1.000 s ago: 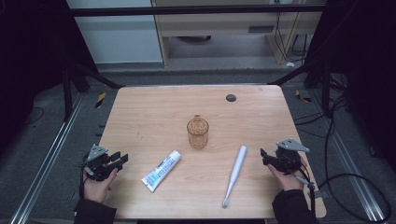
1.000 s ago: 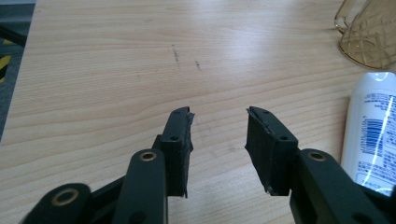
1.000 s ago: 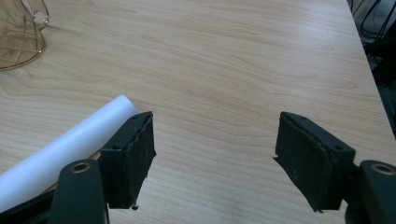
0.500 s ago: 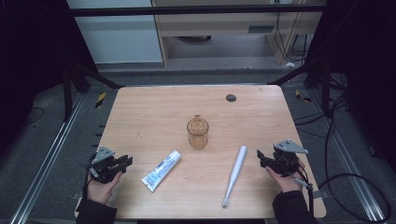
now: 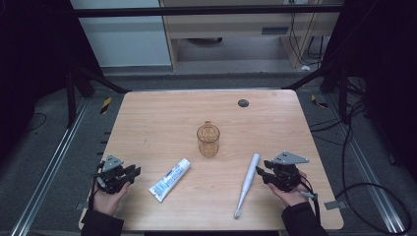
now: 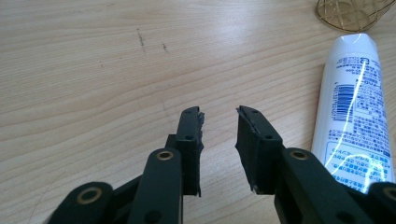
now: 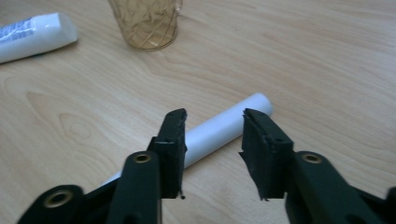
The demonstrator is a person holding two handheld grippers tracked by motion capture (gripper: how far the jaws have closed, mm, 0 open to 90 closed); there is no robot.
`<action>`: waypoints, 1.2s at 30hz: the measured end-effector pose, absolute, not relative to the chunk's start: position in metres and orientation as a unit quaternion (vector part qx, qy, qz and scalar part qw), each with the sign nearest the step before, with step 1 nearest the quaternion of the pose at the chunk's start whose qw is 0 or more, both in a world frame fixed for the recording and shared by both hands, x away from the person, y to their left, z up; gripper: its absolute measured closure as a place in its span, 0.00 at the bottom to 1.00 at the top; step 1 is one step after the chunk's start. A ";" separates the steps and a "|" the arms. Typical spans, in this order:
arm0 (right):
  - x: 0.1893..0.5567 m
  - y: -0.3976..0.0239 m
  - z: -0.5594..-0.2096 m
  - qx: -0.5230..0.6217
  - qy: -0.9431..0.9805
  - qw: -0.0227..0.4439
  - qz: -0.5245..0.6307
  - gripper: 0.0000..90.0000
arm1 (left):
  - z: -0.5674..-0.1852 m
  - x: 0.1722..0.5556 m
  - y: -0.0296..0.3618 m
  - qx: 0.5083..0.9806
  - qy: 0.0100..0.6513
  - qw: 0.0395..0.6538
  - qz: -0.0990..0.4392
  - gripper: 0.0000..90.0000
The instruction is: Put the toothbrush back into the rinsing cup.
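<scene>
While right tool (image 5: 263, 174) closes beside toothbrush (image 5: 247, 183), hand low.

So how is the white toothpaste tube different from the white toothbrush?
The toothpaste tube is short, wide and flattish, with blue print on it; the toothbrush is long, thin, round and plain. The toothpaste tube lies toward the left gripper, off to one side of its fingers; the toothbrush lies by the right gripper, just past its fingers. Both are white, lie flat on the wooden table near the amber cup, and nothing holds either.
</scene>
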State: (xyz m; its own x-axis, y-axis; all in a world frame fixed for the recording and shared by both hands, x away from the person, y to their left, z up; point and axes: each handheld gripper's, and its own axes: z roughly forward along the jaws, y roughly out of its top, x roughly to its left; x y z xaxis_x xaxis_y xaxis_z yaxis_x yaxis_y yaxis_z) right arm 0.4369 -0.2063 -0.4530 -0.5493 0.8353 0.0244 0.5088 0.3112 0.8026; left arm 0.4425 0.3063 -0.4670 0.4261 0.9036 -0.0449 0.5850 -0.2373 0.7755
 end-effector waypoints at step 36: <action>0.417 -0.168 -0.487 0.374 0.843 0.111 0.372 1.00 | -0.468 0.443 0.308 0.747 0.505 0.363 0.235 0.61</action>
